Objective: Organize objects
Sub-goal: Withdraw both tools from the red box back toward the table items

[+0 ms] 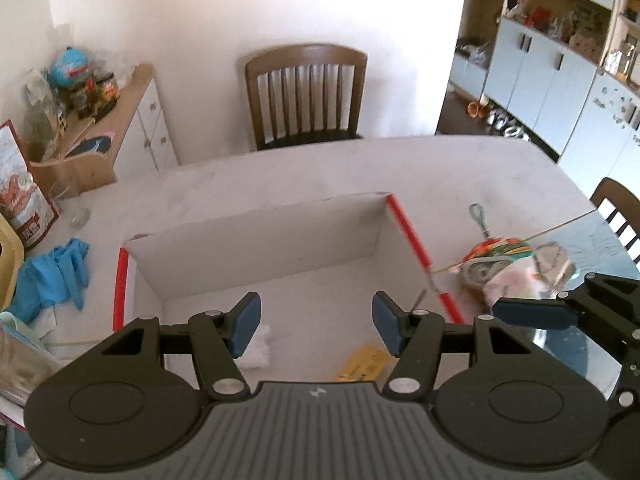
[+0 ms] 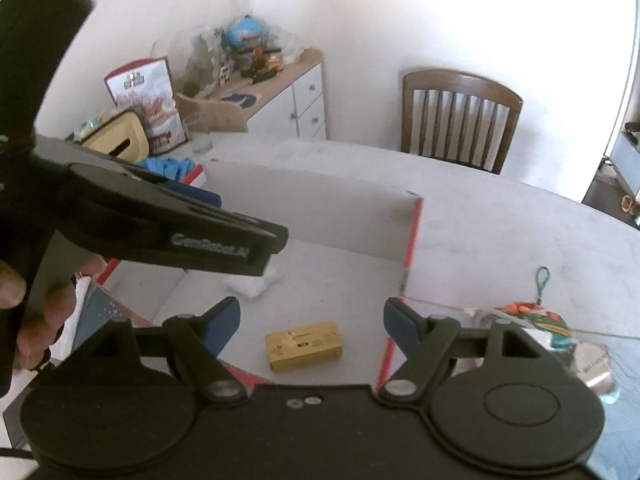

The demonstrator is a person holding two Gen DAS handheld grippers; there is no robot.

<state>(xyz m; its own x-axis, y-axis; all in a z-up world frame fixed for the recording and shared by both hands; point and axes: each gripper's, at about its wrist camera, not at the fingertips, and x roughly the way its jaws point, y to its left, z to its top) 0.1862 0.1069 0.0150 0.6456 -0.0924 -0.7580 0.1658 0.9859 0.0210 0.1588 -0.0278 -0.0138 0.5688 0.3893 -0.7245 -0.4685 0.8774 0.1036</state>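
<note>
A white cardboard box (image 1: 260, 248) with red edge strips lies open on the table. On its floor are a small yellow carton (image 2: 304, 346) and a crumpled white wad (image 2: 254, 282). My left gripper (image 1: 316, 322) hangs above the box's near side, open, with nothing between its blue pads. My right gripper (image 2: 312, 326) also stands open over the box, above the yellow carton and not touching it. In the left wrist view one blue pad (image 1: 536, 314) of the right gripper shows at the right edge. A hand (image 2: 24, 300) holds the left tool at the left of the right wrist view.
A colourful pouch (image 1: 496, 256) with a key loop and a wrapped packet lie right of the box. Blue gloves (image 1: 56, 272), a glass (image 1: 74, 208), a red-and-white bag (image 1: 20, 200) and a yellow tub (image 2: 120, 136) crowd the left. A wooden chair (image 1: 306, 96) stands behind the table.
</note>
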